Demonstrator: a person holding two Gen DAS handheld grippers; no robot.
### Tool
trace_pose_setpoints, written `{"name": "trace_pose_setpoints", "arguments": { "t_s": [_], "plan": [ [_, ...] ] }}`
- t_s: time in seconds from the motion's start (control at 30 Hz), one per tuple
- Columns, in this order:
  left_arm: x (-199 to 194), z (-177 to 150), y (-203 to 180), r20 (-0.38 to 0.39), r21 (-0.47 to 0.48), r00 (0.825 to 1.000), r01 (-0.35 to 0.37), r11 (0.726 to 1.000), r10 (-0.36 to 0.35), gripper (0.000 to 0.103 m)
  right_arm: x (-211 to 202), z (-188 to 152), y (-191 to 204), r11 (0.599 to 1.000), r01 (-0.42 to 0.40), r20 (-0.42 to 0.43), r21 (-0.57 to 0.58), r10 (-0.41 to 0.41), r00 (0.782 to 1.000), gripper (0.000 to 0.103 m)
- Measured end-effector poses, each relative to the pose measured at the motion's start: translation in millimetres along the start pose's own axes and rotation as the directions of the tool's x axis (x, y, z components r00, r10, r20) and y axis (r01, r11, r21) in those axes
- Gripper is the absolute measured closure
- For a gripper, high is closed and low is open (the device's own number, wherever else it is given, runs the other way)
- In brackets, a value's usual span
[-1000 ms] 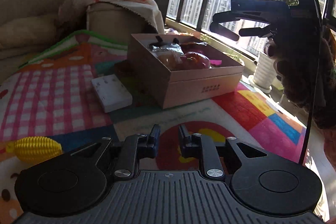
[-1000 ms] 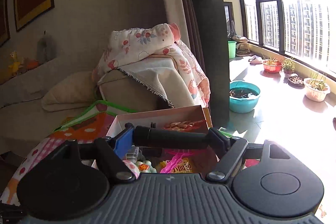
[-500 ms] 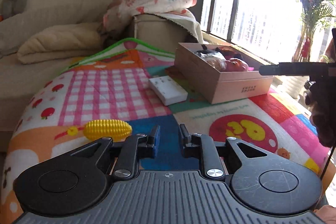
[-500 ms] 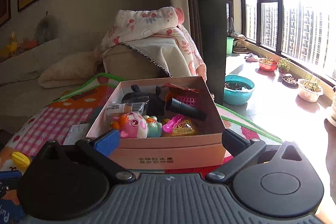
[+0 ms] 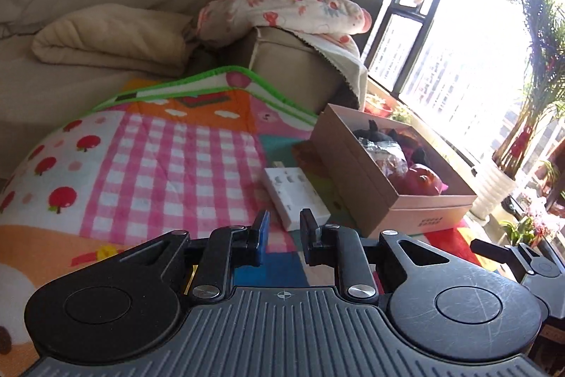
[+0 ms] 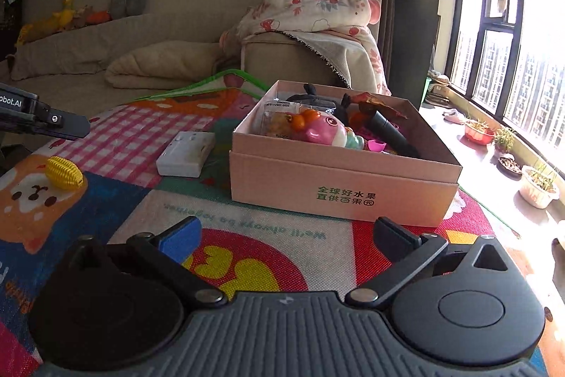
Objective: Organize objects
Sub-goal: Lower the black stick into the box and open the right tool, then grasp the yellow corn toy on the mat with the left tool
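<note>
A pink cardboard box [image 6: 346, 189] stands on the colourful play mat [image 6: 106, 196], filled with toys. Among them are a pink fish toy [image 6: 325, 129] and a black cylinder [image 6: 392, 135]. My right gripper [image 6: 286, 230] hovers low in front of the box, open wide with nothing between its jaws. Left of the box lie a white socket block [image 6: 185, 154] and a yellow ribbed toy [image 6: 65, 172]. My left gripper [image 5: 284, 235] is shut and empty, pointing over the mat at the socket block [image 5: 296, 196], with the box [image 5: 416, 214] to its right.
A sofa with a folded beige blanket [image 6: 162, 66] and a flowered quilt [image 6: 310, 9] stands behind the mat. Small plant pots [image 6: 538, 186] line the sunny window ledge on the right. A potted palm [image 5: 494, 186] stands beyond the box.
The right gripper opened and let the black cylinder drop into the box, then drew back and down. The left gripper swung left across the mat, still shut.
</note>
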State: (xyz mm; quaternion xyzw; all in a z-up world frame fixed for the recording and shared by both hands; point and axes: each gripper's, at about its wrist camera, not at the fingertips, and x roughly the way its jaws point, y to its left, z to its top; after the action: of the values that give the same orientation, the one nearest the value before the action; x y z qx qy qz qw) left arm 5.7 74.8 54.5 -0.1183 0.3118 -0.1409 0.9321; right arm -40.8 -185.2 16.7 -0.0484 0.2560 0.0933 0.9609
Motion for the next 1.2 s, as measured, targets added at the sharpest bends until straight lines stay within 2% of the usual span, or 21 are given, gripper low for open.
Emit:
{"name": "trace_pose_setpoints", "arguments": {
  "t_s": [0.07,0.2,0.4,0.47,0.53,0.57,0.73,0.9,1.07,1.2],
  "plan": [
    [24.8,7.6,-7.8,-0.02,-0.018,1.0,-0.012,1.0,0.011,0.082,0.1,-0.3,-2.5,1.0,-0.003,0.002,0.014,0.003,1.0,0.0],
    [60.9,22.9,-6.1,-0.075,-0.121,0.995,-0.068,0.99,0.059,0.082,-3.3,-1.5,-3.6,1.0,-0.007,0.023,0.022,0.006,1.0,0.0],
    [100.3,30.6,-2.7,-0.188,-0.181,0.979,-0.11,0.977,0.076,0.081,-6.2,-1.9,-6.7,0.999,-0.017,0.04,0.036,0.015,0.999,0.0],
    [108.9,30.8,-7.0,-0.207,-0.179,0.976,-0.112,0.977,0.074,0.076,-7.8,-2.4,-7.8,0.999,-0.019,0.048,0.041,0.017,0.999,0.0],
    [116.1,32.6,-16.1,-0.217,-0.152,0.973,-0.111,0.982,0.077,0.067,-8.3,-2.6,-8.4,0.999,-0.023,0.052,0.043,0.021,0.998,0.0],
    [119.4,33.6,-21.1,-0.22,-0.139,0.972,-0.108,0.984,0.076,0.067,-8.7,-2.6,-8.6,0.999,-0.025,0.053,0.044,0.022,0.998,0.0],
    [137.3,38.7,-42.5,-0.226,-0.08,0.972,-0.085,0.993,0.065,0.065,-11.3,-3.8,-8.8,0.999,-0.026,0.064,0.047,0.023,0.998,0.0],
    [145.8,45.4,-50.8,-0.198,-0.033,0.974,-0.116,0.993,0.108,0.069,-12.5,-3.9,-8.0,0.998,-0.028,0.067,0.047,0.025,0.997,0.0],
    [144.1,41.3,-54.6,-0.154,0.117,0.98,-0.11,0.987,0.128,0.063,-13.8,-4.2,-8.9,0.998,-0.029,0.072,0.054,0.026,0.997,0.0],
    [130.8,35.6,-54.4,-0.126,0.247,0.977,-0.14,0.959,0.175,0.062,-13.2,-4.1,-8.8,0.998,-0.029,0.068,0.053,0.025,0.997,0.0]
  ]
}}
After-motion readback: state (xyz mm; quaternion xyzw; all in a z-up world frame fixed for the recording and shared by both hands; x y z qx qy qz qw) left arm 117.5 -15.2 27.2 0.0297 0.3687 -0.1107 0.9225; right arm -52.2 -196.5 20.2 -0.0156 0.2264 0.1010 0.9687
